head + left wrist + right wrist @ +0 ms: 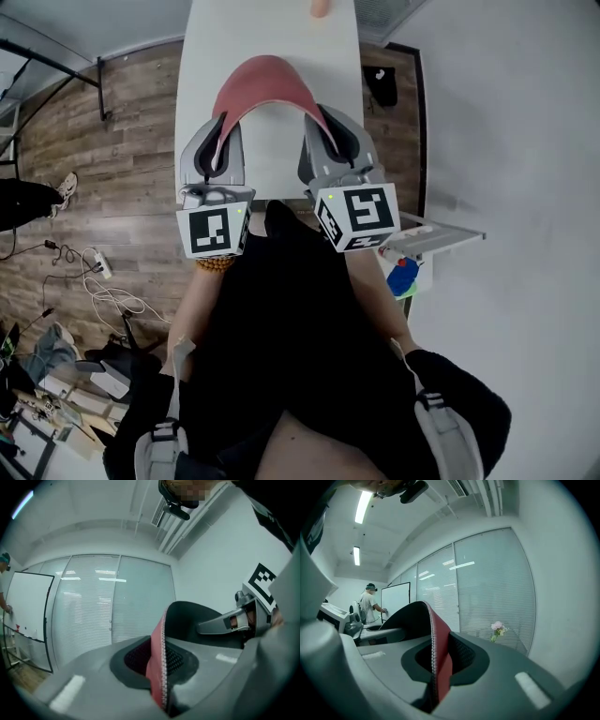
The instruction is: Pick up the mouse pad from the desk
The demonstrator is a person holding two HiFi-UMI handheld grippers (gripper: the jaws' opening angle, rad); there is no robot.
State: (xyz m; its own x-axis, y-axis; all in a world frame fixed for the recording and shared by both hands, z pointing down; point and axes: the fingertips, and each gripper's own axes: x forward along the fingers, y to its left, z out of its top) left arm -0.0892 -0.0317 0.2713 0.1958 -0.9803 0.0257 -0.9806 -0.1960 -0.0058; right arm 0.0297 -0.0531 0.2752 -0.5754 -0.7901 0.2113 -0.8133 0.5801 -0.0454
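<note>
Arching over the desk (202,56) in the head view, the red pad (267,80) spans the left gripper (218,131) and right gripper (323,129), each clamped on one end. Only the gripper views show its stitched edge and black underside.

The mouse pad (265,80) has both ends hidden inside the jaws of the left gripper (216,141) and the right gripper (330,139). The desk (202,56) runs off the top edge, and its near end is hidden under the grippers and the person's torso (291,309). A peach thing (320,8) is cut off by the top edge, and what it is cannot be told. A blue thing (403,277) is partly hidden behind the forearm (375,291). A leg (23,202) is cut off at the left edge. In the right gripper view, a far person (370,605) and a flower (498,629) are too small for detail.
</note>
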